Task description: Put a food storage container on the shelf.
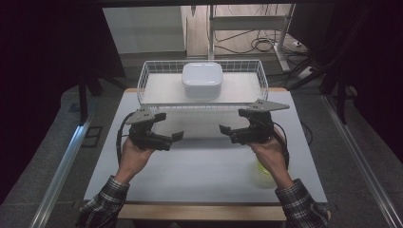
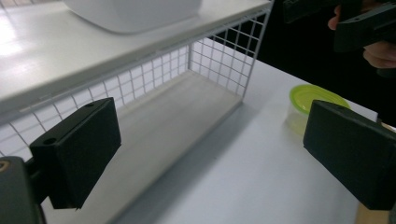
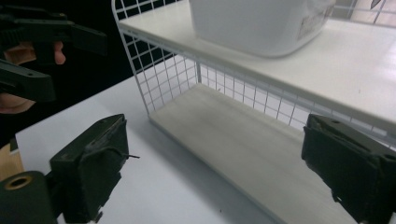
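1. I hold my left tool [image 1: 167, 127] above the white desk [image 1: 199, 166], in front of the wire rack [image 1: 142, 80]; its jaws stand wide apart and nothing lies between them.
2. My right tool [image 1: 233, 127] hangs at the same level on the other side, also released, its jaws spread with only open space between them.
3. The two tools point inward, toward each other, and stay well apart across the middle of the desk.
4. The wire rack stands at the far edge of the desk, a white mesh frame with an upper shelf [image 3: 327, 56] and a lower wooden board [image 2: 177, 116].
5. A white lidded container [image 1: 203, 79] sits on the upper shelf, near its middle, upright and untouched by either tool.
6. In the left gripper view the lower board runs away between my left tool's jaws, and the mesh wall closes its far end.
7. A small tub with a green lid [image 2: 315, 99] rests on the desk near its right side, just beside my right wrist in the high view.
8. In the right gripper view the rack's near corner stands between the jaws, and my left hand [image 3: 18, 74] shows with its tool at the upper left.
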Demonstrator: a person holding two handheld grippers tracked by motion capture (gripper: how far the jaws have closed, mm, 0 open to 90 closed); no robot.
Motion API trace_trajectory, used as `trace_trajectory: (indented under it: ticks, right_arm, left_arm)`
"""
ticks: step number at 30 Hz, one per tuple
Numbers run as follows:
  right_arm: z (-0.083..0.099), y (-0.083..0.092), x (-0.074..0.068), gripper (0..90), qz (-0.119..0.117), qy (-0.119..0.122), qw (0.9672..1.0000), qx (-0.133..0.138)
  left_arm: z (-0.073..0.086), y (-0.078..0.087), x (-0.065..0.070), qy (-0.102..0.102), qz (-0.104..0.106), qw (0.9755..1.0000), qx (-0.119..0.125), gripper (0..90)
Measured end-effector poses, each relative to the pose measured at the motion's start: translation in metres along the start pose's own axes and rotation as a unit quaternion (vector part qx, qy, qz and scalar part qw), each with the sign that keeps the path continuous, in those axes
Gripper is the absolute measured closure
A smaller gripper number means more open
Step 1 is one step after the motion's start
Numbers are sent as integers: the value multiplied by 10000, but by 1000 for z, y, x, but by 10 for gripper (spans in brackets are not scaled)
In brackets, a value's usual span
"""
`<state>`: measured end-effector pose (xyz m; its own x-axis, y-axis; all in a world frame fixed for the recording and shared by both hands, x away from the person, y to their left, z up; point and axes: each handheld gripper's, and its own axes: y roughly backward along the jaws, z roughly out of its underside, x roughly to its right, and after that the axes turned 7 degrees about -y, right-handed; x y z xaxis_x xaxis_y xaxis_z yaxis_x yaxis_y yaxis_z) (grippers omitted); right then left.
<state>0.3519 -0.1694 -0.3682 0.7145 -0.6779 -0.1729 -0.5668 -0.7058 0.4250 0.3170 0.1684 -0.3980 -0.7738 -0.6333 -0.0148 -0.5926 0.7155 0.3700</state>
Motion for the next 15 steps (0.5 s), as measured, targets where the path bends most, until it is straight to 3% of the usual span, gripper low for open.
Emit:
trace_trajectory:
  ticks: [4,9,15]
  right_arm:
    - [13,5,1,41,37,21,10000,-43]
    - [30,9,7,30,-56,31,9998,-190]
    - [45,13,10,28,21,105,9997,-235]
  left_arm:
    - [10,2,10,-124,5,9999,-77,24]
    - [23,4,20,-127,141,9998,-49,17]
    - [37,6,30,-279,106,9995,-110,18]
